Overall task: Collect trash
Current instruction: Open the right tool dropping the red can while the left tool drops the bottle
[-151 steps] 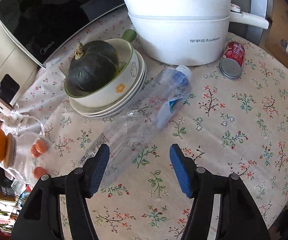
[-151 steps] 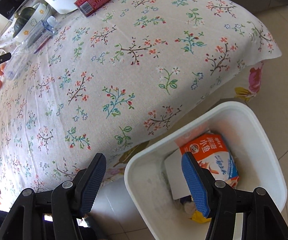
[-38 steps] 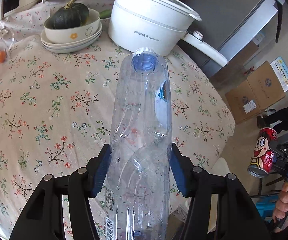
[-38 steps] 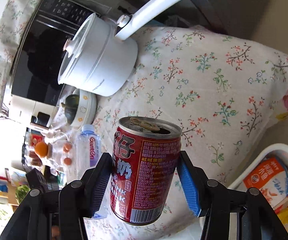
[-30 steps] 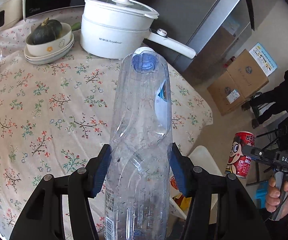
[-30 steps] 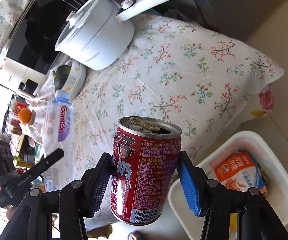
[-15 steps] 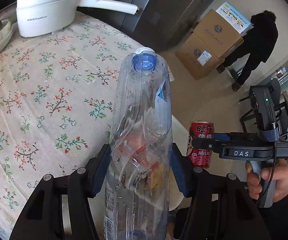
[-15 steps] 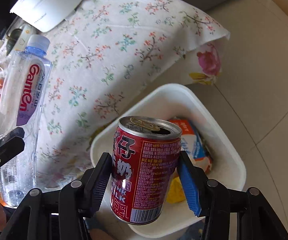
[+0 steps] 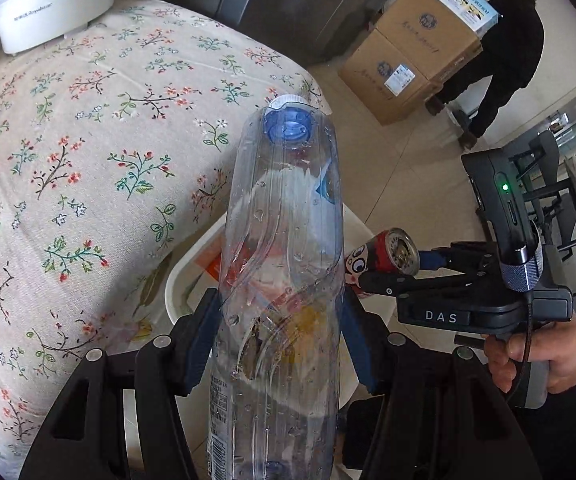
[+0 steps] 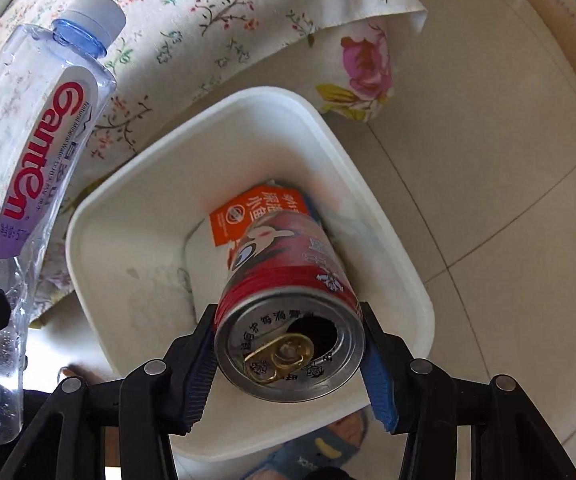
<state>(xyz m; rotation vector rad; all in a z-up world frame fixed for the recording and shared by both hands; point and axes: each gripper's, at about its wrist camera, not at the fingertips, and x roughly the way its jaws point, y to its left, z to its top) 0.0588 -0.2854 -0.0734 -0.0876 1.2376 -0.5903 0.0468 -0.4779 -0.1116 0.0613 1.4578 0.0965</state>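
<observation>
My left gripper (image 9: 280,340) is shut on a clear plastic water bottle (image 9: 284,248) with a blue neck and holds it above the white trash bin (image 9: 176,280). My right gripper (image 10: 288,360) has its pads against a red milk can (image 10: 288,280), which is tipped bottom-down over the white bin (image 10: 136,264), its opened top facing the camera. The can (image 9: 384,256) and right gripper (image 9: 408,268) also show in the left wrist view, beside the bottle. The bottle (image 10: 36,152) stands at the left of the right wrist view. An orange packet (image 10: 256,212) lies in the bin.
The table with the flowered cloth (image 9: 88,140) is left of the bin, with a white pot (image 9: 52,4) at its far end. Cardboard boxes (image 9: 408,48) and a person in black (image 9: 504,52) stand on the tiled floor (image 10: 488,160) beyond.
Both grippers moved from the table to above the bin. The can tipped from upright to pointing down into the bin, and the bottle came closer over it.
</observation>
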